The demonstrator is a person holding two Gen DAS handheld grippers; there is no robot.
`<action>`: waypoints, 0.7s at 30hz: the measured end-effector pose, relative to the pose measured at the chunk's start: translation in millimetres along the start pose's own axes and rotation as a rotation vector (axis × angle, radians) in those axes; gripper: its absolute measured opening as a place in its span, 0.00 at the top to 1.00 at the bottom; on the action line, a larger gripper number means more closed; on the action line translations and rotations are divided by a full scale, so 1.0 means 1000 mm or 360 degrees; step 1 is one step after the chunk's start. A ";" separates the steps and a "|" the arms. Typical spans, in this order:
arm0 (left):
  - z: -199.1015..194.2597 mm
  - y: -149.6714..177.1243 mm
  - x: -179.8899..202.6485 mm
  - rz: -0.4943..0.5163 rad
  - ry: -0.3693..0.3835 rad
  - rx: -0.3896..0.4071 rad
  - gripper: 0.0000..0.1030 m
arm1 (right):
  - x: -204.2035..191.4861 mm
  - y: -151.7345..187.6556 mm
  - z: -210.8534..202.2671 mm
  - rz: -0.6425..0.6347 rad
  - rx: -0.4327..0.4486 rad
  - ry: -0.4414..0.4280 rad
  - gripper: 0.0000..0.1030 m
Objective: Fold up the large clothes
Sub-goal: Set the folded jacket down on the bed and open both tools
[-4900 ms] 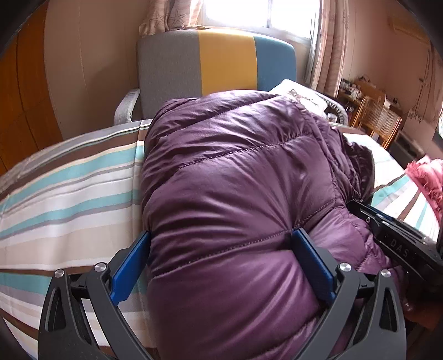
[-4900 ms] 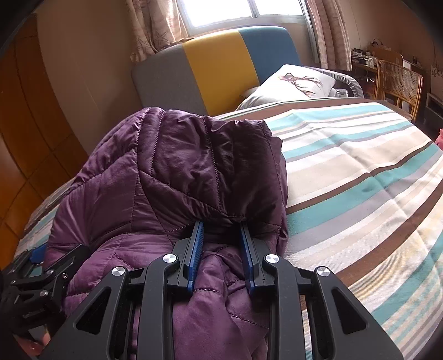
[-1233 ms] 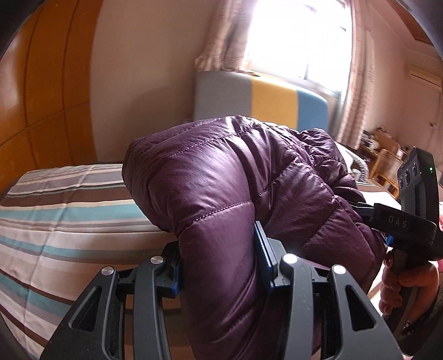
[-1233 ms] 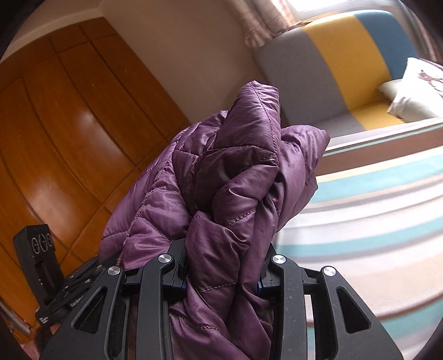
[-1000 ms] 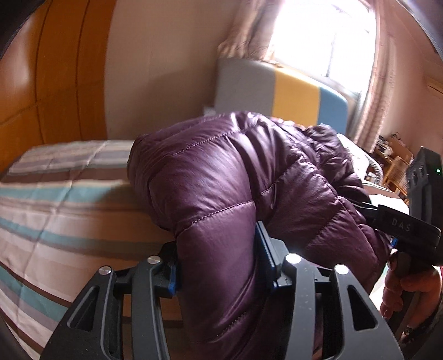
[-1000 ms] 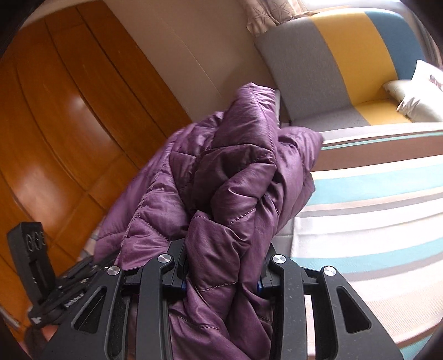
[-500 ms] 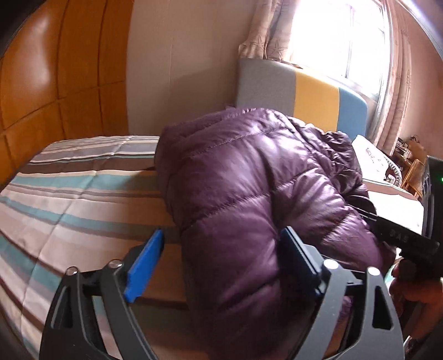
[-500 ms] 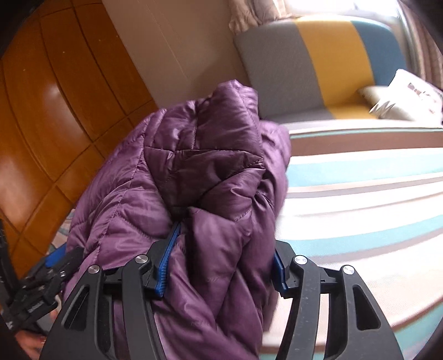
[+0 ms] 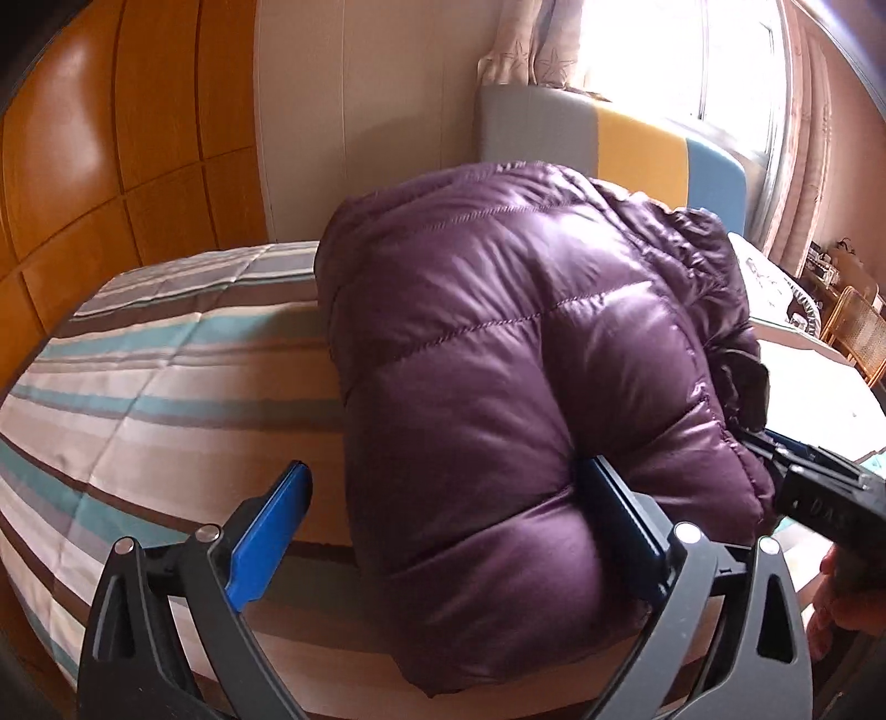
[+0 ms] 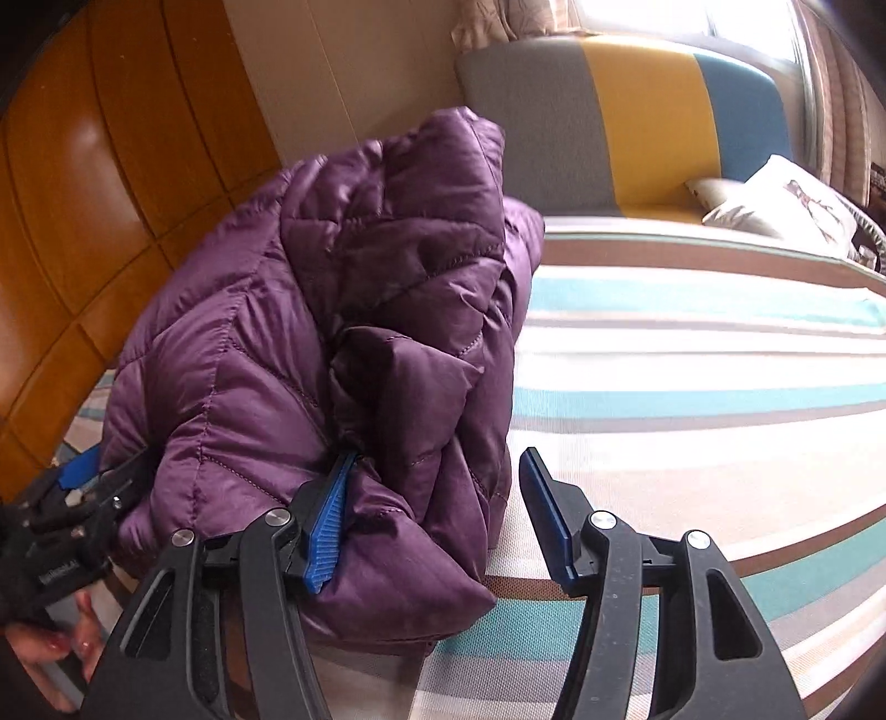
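A bed with a striped cover (image 10: 692,354) in teal, brown, cream and white fills the near ground. At its far end stands a padded headboard (image 10: 626,116) in grey, yellow and blue blocks, with a pale printed pillow (image 10: 781,202) leaning at its right. To the left, glossy orange wooden panelling (image 9: 111,155) meets a cream wall (image 9: 365,111). Beige curtains (image 9: 531,44) frame a bright window (image 9: 681,61), far right. A cane-backed chair (image 9: 858,332) sits at the right edge.

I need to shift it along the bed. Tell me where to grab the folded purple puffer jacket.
Grip the purple puffer jacket at its near rounded fold, one gripper per end, coming from the bed's near edge. That bulging edge fits between the open fingers of the left gripper and right gripper.
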State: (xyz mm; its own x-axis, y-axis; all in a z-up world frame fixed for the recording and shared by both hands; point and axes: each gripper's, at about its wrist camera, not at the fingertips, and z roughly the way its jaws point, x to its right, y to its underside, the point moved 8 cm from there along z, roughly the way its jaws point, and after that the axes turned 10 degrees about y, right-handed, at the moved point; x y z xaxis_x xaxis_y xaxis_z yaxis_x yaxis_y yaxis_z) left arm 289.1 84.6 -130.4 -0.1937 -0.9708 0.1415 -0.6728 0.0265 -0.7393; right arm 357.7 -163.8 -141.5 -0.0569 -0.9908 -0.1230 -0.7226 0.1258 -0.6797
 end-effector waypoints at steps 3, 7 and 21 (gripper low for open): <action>0.006 0.005 -0.002 -0.0035 0.0003 0.0000 0.05 | 0.002 0.002 0.003 0.0007 -0.0011 0.0007 0.41; 0.004 0.005 -0.002 -0.0058 -0.0009 0.0007 0.05 | 0.006 0.000 0.003 0.0043 -0.0019 0.0003 0.36; -0.042 0.018 0.005 -0.0215 -0.0019 -0.0002 0.02 | 0.001 0.008 -0.053 0.0063 0.0124 0.0025 0.21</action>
State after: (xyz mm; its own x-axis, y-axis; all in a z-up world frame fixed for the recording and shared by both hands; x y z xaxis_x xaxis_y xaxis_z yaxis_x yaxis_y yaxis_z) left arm 245.9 90.2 -115.6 -0.0931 -0.9683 0.2319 -0.6930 -0.1042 -0.7133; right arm 315.5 -166.0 -108.4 -0.0956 -0.9855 -0.1398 -0.6638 0.1678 -0.7288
